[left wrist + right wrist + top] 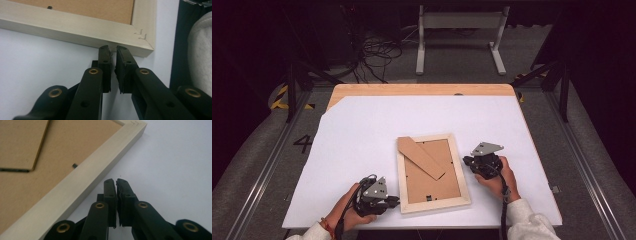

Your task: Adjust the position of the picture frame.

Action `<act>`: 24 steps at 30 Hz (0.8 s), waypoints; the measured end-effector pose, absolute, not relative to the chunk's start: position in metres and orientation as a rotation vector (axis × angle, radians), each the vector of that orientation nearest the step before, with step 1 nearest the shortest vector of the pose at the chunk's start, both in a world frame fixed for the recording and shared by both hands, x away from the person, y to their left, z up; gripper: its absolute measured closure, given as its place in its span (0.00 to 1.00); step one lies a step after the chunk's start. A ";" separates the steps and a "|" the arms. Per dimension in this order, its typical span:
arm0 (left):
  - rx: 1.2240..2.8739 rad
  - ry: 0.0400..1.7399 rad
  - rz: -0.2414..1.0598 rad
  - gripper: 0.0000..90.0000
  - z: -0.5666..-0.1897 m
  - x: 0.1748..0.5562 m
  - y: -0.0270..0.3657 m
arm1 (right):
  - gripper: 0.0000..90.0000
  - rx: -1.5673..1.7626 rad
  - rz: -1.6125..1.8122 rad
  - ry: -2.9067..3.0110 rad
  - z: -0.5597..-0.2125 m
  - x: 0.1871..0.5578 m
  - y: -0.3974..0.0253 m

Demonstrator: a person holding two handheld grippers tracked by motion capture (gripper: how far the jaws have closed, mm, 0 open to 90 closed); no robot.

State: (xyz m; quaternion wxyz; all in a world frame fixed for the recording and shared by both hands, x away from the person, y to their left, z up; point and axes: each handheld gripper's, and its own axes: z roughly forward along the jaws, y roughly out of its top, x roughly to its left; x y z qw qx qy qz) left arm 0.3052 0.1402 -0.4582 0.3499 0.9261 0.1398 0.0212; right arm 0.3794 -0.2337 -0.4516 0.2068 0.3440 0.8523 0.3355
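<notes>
Frame: the picture frame (432, 173) lies back-up on the table (362, 135), between the two claws, so its backing is reachable.
Left claw (112, 50): jaws nearly together, empty, tips at the frame's near corner, probably touching.
Right claw (116, 182): jaws together, empty, just beside the frame's edge, bracing it.
Stand flap (419, 157): lies across the backing.

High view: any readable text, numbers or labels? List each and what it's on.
"4": dark numeral marked on the grey floor left of the table.
Picture frame, lying face down: no text on its cardboard backing or wooden rim.
Left gripper and right gripper: no legible markings.
</notes>
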 end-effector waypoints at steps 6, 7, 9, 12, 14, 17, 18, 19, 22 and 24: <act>2.398 0.329 0.021 0.92 -0.459 0.301 0.135 | 0.98 0.956 0.928 2.418 -0.452 0.371 -0.232; 2.400 0.322 0.018 0.92 -0.459 0.299 0.132 | 0.98 0.951 0.919 2.423 -0.451 0.371 -0.230; 2.410 0.323 0.032 0.92 -0.458 0.298 0.129 | 1.00 0.952 0.899 2.425 -0.450 0.373 -0.227; 2.406 0.322 0.016 0.92 -0.458 0.296 0.126 | 1.00 0.958 0.899 2.426 -0.450 0.378 -0.226; 2.404 0.311 0.014 0.92 -0.459 0.296 0.124 | 1.00 0.953 0.906 2.435 -0.450 0.385 -0.224; 2.404 0.312 0.007 0.92 -0.459 0.295 0.120 | 1.00 0.960 0.910 2.428 -0.451 0.388 -0.223; 2.404 0.305 0.009 0.92 -0.459 0.296 0.119 | 1.00 0.948 0.906 2.427 -0.451 0.389 -0.222; 2.402 0.313 0.001 0.92 -0.459 0.295 0.118 | 1.00 0.949 0.906 2.419 -0.451 0.390 -0.222; 2.397 0.314 0.012 0.92 -0.459 0.294 0.114 | 1.00 0.951 0.912 2.396 -0.452 0.392 -0.221; 2.394 0.315 0.011 0.92 -0.459 0.294 0.113 | 1.00 0.948 0.912 2.393 -0.452 0.392 -0.222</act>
